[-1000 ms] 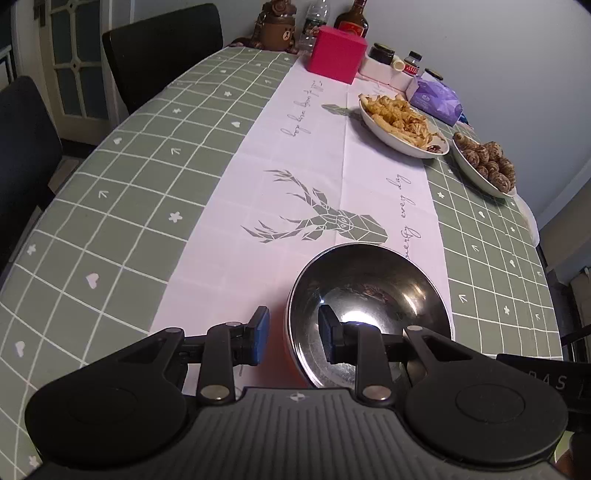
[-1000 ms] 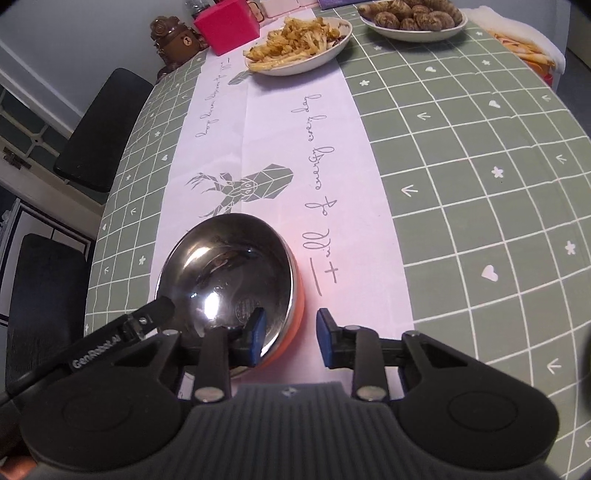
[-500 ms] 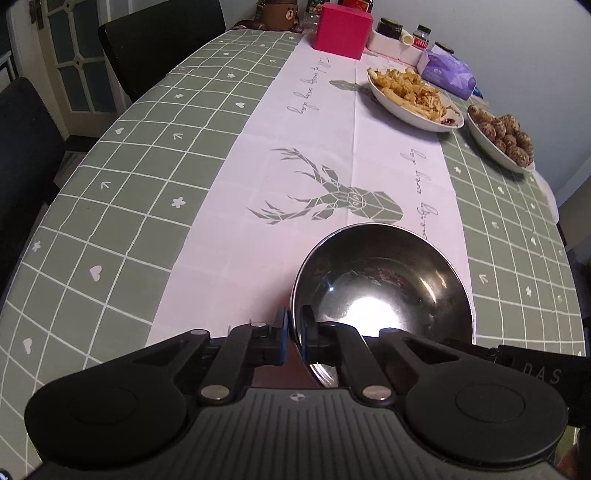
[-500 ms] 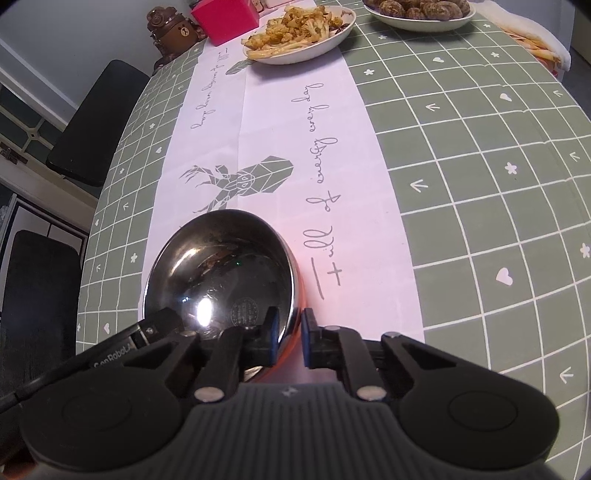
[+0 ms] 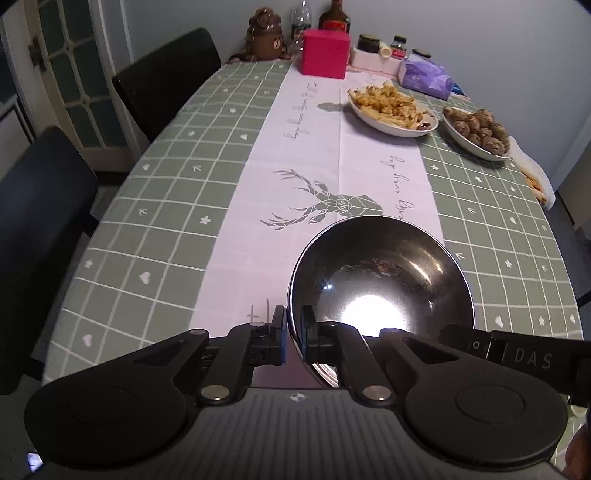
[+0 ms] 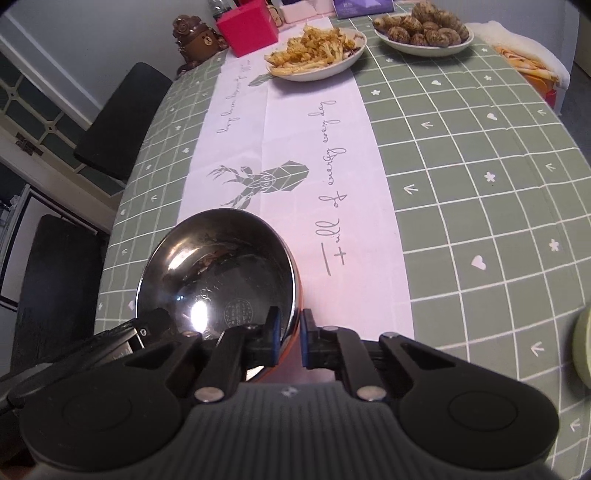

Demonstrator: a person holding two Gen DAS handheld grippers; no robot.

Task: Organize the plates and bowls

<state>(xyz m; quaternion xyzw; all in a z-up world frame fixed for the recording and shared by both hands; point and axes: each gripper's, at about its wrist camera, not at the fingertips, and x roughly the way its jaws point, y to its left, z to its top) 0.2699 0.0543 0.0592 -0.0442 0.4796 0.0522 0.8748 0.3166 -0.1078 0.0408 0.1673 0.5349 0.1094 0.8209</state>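
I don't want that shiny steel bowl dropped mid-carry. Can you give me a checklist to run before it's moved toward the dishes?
1. Left gripper pinches the near-left rim of the shiny steel bowl with the orange outside: ok.
2. Right gripper pinches its near-right rim: ok.
3. Bowl empty, nothing to spill: ok.
4. Pink runner bare between the bowl and the white oval dish of fries: ok.
5. Bowl clear of the tablecloth: cannot tell.
6. Free spot near the white dish of brown mushrooms: cannot tell.

Left claw and right claw both clamped, angled downward.
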